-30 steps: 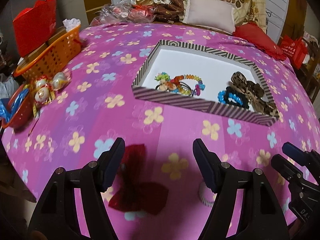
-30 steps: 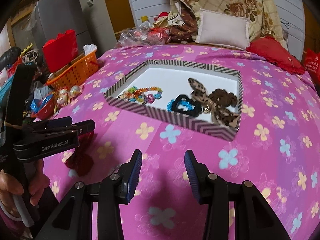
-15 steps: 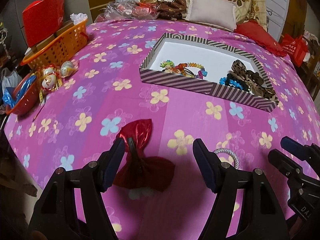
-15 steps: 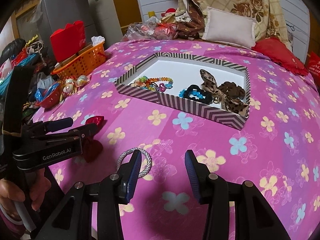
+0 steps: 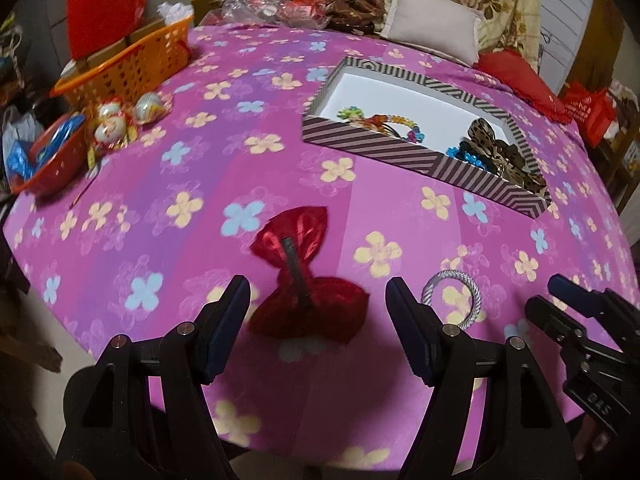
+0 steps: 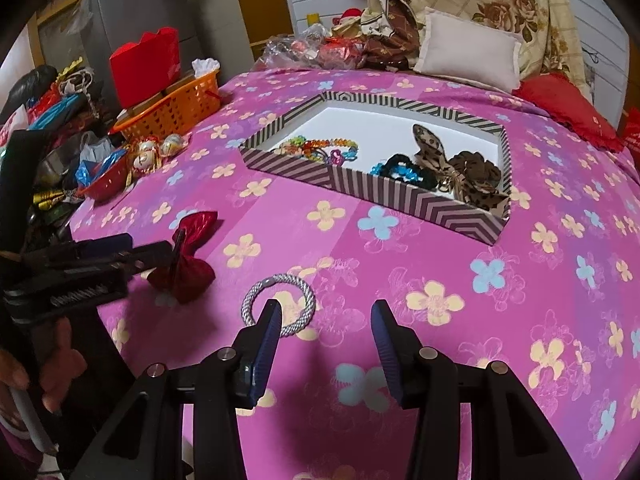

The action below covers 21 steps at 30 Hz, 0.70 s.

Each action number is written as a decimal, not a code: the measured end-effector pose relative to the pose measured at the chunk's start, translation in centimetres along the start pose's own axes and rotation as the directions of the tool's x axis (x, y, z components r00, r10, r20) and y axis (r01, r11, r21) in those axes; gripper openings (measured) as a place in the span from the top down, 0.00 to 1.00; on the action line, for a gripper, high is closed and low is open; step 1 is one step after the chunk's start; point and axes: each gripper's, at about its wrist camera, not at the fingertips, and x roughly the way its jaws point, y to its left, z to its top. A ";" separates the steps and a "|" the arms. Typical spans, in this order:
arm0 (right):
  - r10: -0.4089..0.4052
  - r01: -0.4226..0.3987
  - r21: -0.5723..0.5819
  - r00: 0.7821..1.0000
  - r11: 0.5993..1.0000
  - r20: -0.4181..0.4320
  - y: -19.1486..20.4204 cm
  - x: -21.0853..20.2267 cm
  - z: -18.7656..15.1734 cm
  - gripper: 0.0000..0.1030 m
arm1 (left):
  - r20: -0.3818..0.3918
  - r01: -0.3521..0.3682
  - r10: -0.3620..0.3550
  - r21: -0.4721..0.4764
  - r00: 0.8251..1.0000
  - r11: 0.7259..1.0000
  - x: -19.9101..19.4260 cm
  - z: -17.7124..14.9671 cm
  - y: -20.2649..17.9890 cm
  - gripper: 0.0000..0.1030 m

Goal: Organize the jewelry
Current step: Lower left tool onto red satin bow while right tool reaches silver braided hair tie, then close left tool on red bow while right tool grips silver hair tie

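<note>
A red satin bow clip point(image 5: 304, 276) lies on the pink flowered cloth near the table's front edge. My left gripper point(image 5: 318, 300) hangs open just above its near end, with nothing between the pads. A silver braided ring point(image 6: 279, 304) lies to the right of the bow. My right gripper point(image 6: 326, 322) is open, its left finger over the ring's near edge. The striped tray point(image 6: 400, 194) further back holds coloured bead bracelets point(image 6: 320, 148), a blue and black scrunchie point(image 6: 400, 170) and leopard-print hair ties point(image 6: 468, 170).
An orange basket point(image 5: 128, 64) with a red box, wrapped sweets point(image 5: 120, 120) and a red bowl point(image 5: 44, 160) crowd the table's left edge. Pillows point(image 6: 468, 52) and bags lie behind the tray. A hand point(image 6: 52, 364) holds the left gripper at the table's near left.
Both grippers have drawn back toward the table's front edge, so the bow and the silver ring now show further ahead of the fingers. Both stayed open.
</note>
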 end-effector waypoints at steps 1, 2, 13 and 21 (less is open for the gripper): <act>0.004 -0.004 -0.004 1.000 1.000 -0.005 0.1 0.2 -0.1 0.57 | -0.007 0.006 -0.006 -0.008 1.000 1.000 0.0 0.0 0.4 0.32; 0.011 -0.011 -0.012 1.000 1.000 -0.012 0.2 0.4 -0.2 0.57 | -0.020 0.017 -0.018 -0.026 1.000 1.000 -0.1 -0.2 1.2 0.32; 0.002 -0.007 -0.095 0.999 0.995 -0.049 1.9 4.2 -0.3 0.60 | -0.052 0.007 -0.011 -0.070 0.999 0.998 0.8 -1.3 4.4 0.32; -0.036 0.027 -0.130 0.997 0.991 -0.063 1.9 6.7 0.3 0.73 | -0.073 0.029 -0.035 -0.087 0.997 0.996 2.4 -0.5 3.9 0.32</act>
